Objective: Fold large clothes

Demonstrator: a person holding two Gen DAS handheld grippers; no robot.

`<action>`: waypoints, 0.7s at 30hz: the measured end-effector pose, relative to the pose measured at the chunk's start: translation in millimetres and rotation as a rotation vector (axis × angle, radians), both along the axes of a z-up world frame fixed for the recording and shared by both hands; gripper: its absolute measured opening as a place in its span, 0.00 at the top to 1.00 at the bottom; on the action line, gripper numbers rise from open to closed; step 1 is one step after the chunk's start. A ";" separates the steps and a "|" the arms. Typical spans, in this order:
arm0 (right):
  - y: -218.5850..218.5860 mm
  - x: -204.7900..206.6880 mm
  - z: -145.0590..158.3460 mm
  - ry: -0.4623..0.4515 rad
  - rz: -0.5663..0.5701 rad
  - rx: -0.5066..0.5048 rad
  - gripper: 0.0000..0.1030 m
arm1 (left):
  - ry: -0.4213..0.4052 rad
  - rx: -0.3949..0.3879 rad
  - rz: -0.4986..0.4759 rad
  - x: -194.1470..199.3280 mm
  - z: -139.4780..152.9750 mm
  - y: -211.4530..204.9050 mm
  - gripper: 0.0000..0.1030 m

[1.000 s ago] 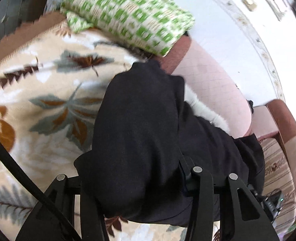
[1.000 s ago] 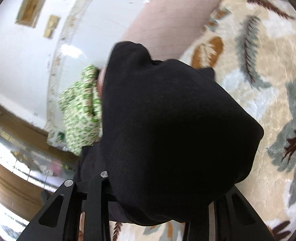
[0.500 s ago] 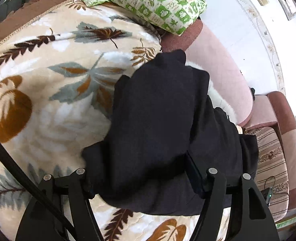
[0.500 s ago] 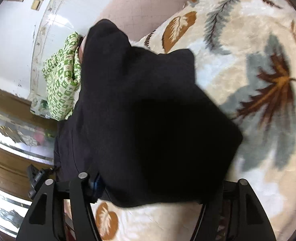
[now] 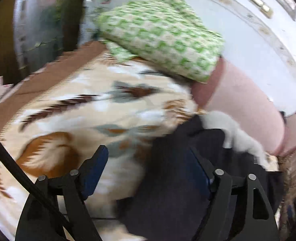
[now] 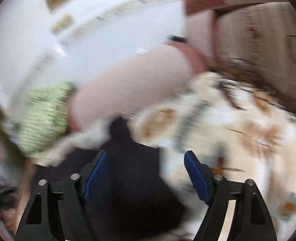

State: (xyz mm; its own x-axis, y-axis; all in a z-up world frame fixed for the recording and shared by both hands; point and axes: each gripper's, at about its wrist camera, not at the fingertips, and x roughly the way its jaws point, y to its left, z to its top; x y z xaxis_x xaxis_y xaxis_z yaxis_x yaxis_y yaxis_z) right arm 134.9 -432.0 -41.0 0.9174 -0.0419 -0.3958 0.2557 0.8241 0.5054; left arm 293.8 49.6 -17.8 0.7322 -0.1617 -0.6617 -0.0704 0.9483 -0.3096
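Observation:
A black garment (image 5: 180,176) with a white fur trim (image 5: 234,132) lies on a cream leaf-patterned blanket (image 5: 83,108). In the left wrist view my left gripper (image 5: 150,160) is open; the garment lies under its right finger and the blanket shows between the pads. In the right wrist view, which is blurred by motion, my right gripper (image 6: 145,162) is open above the garment (image 6: 131,180), whose fur trim (image 6: 83,140) shows at the left. Neither gripper holds the cloth.
A green-and-white checked pillow (image 5: 164,38) lies at the far end of the blanket against the pink sofa back (image 5: 244,104). A white wall rises behind. A striped cushion (image 5: 294,180) is at the right. The sofa back also shows in the right wrist view (image 6: 131,84).
Both grippers have opened and let go of the black garment, which now lies on the blanket. Both cameras have swung, and the right view is blurred.

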 end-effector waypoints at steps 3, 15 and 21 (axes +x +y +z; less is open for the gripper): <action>17.1 50.1 -13.2 0.017 0.134 0.058 0.30 | -0.010 0.002 -0.157 21.6 -5.1 -50.0 0.23; -45.2 101.2 -112.7 0.155 -0.054 0.253 0.34 | 0.191 -0.057 -0.149 149.3 -100.1 -76.7 0.03; -97.3 68.0 -161.7 0.118 -0.202 0.657 0.28 | 0.207 0.014 -0.149 136.9 -86.7 -79.9 0.03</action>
State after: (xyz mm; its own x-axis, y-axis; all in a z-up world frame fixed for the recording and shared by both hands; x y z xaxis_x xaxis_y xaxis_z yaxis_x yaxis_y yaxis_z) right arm 202.9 -529.3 -202.7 0.8661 0.0747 -0.4943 0.4559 0.2875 0.8423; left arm 430.6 -30.3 -104.5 0.5497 -0.2475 -0.7979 0.0104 0.9570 -0.2898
